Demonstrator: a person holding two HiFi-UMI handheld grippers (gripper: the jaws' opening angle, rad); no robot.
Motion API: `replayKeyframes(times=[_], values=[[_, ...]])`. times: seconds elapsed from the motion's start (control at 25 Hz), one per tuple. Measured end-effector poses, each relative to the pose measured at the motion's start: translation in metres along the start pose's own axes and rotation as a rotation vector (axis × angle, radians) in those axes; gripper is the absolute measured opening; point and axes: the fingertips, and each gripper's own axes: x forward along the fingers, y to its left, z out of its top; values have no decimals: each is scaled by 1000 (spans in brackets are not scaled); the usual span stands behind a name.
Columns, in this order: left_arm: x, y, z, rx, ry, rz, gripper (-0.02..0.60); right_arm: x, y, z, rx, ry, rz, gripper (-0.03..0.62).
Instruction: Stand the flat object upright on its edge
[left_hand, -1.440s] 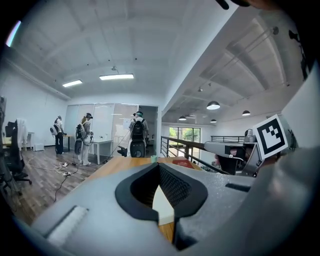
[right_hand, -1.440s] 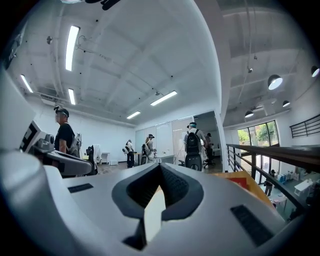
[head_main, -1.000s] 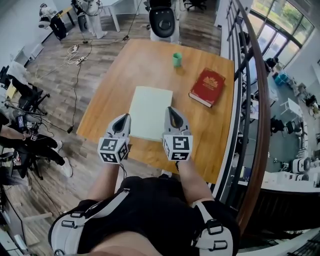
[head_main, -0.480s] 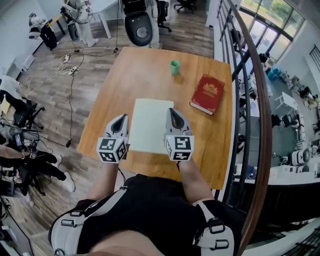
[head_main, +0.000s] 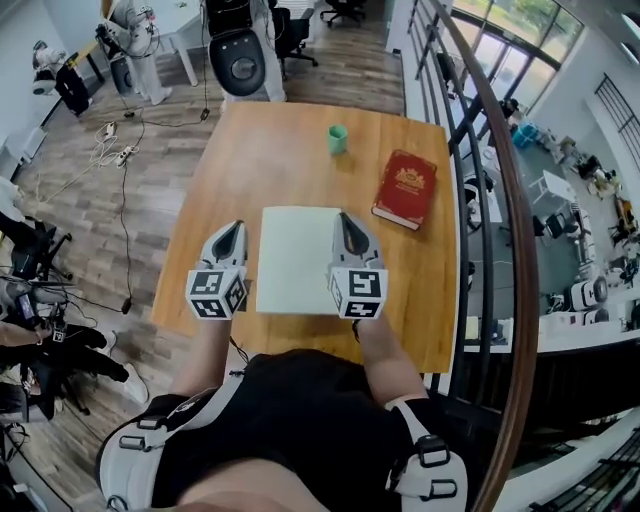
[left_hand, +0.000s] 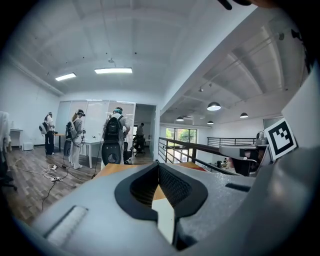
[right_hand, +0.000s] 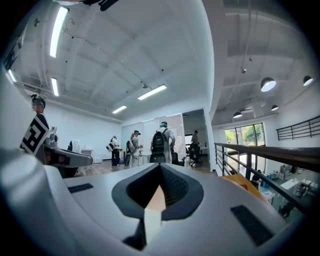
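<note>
A pale green flat board (head_main: 298, 258) lies flat on the wooden table (head_main: 250, 150), near its front edge. My left gripper (head_main: 231, 230) hovers just left of the board, shut with nothing in it. My right gripper (head_main: 345, 218) is over the board's right edge, also shut and empty. In the left gripper view the closed jaws of the left gripper (left_hand: 159, 165) point across the table, and a strip of the board (left_hand: 165, 220) shows below them. The right gripper view shows the right gripper (right_hand: 161, 167) the same way, above a strip of the board (right_hand: 151, 220).
A red book (head_main: 405, 188) lies flat at the table's right side. A small green cup (head_main: 338, 139) stands near the far edge. A metal railing (head_main: 478, 200) runs along the right of the table. Several people and an office chair (head_main: 238, 60) are beyond the far end.
The head view has shifted, so the table sits more to the left and higher. My left gripper has drifted a little left, away from the board. Both grippers stay shut.
</note>
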Motion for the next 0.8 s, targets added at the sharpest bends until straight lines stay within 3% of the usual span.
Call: replayKeyframes(times=[0.12, 0.2, 0.32, 0.8], values=[[8, 3, 0, -2, -7, -2, 14, 2, -6, -3, 17, 0, -11, 4], [12, 5, -3, -16, 4, -19, 91, 5, -7, -10, 34, 27, 6, 74], [20, 7, -15, -33, 57, -43, 138, 9, -11, -27, 53, 85, 0, 84], [41, 15, -113, -118, 326, -76, 144, 16, -25, -134, 139, 351, -37, 89]])
